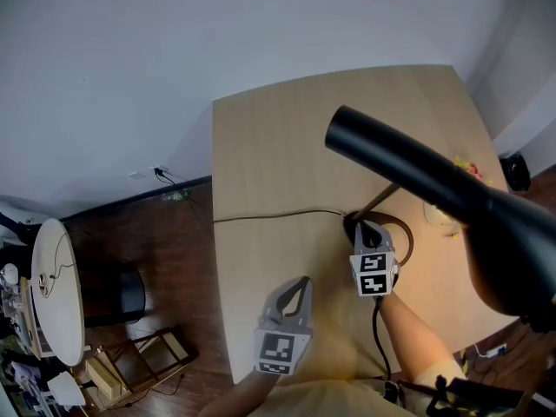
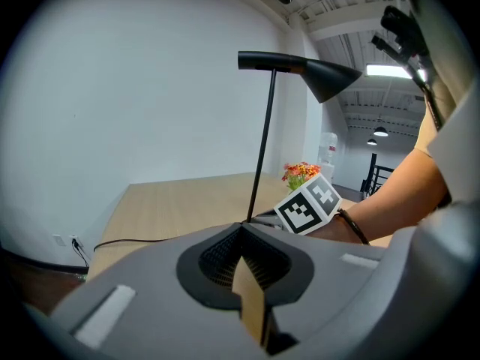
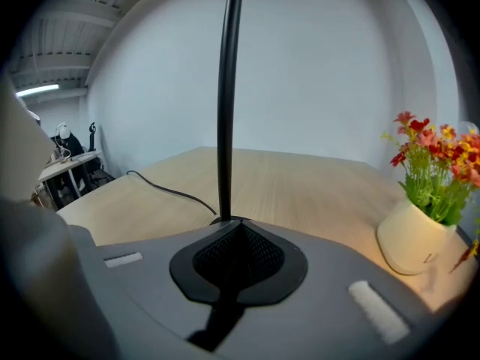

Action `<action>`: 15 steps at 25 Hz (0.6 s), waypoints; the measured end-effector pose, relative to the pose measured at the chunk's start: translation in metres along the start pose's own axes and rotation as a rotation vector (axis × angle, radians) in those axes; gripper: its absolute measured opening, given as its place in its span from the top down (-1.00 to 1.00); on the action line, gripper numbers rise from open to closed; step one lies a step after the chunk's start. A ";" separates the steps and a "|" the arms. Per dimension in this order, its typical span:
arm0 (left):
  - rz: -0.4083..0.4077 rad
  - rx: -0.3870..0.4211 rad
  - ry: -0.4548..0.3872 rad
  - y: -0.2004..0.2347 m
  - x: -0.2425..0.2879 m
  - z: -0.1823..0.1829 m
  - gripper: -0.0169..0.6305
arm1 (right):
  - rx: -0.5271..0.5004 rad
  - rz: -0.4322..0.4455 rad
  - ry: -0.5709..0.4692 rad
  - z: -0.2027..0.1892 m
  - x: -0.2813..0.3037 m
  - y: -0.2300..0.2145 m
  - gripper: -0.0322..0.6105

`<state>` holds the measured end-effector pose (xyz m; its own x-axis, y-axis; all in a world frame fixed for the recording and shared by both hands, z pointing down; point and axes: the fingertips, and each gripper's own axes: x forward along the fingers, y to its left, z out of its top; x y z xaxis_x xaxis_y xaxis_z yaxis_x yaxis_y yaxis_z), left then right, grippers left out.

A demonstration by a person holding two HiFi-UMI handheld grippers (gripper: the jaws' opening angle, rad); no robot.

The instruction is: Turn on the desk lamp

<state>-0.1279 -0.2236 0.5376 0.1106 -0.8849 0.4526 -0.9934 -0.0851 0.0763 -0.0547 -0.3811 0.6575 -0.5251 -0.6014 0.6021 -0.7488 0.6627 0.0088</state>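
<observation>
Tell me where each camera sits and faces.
Head view: on the person's head, facing steeply down at the table; left gripper, right gripper and a forearm show.
Left gripper view: on the left gripper, facing the desk lamp; its shut jaws show.
Right gripper view: on the right gripper, facing lamp stem and flower vase; shut jaws show.
All share the lamp.

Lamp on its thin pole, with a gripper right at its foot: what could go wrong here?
The right gripper, jaws shut, sits at the foot of the lamp, by its thin pole; a sideways push might tip it. The flower vase stands nearby, so a tipping lamp or wide swing could knock it. The cable across the table might snag.
</observation>
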 end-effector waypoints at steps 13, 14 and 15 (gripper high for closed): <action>-0.055 -0.032 -0.087 -0.019 -0.028 0.013 0.95 | 0.079 -0.040 -0.226 0.046 -0.112 0.005 0.90; -0.061 -0.034 -0.096 -0.020 -0.032 0.014 0.95 | 0.087 -0.047 -0.243 0.050 -0.124 0.005 0.90; -0.067 -0.035 -0.105 -0.022 -0.037 0.015 0.95 | 0.094 -0.054 -0.259 0.053 -0.135 0.007 0.90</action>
<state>-0.1107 -0.1957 0.5053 0.1712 -0.9211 0.3498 -0.9821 -0.1312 0.1351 -0.0101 -0.3186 0.5341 -0.5601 -0.7368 0.3787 -0.8066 0.5893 -0.0464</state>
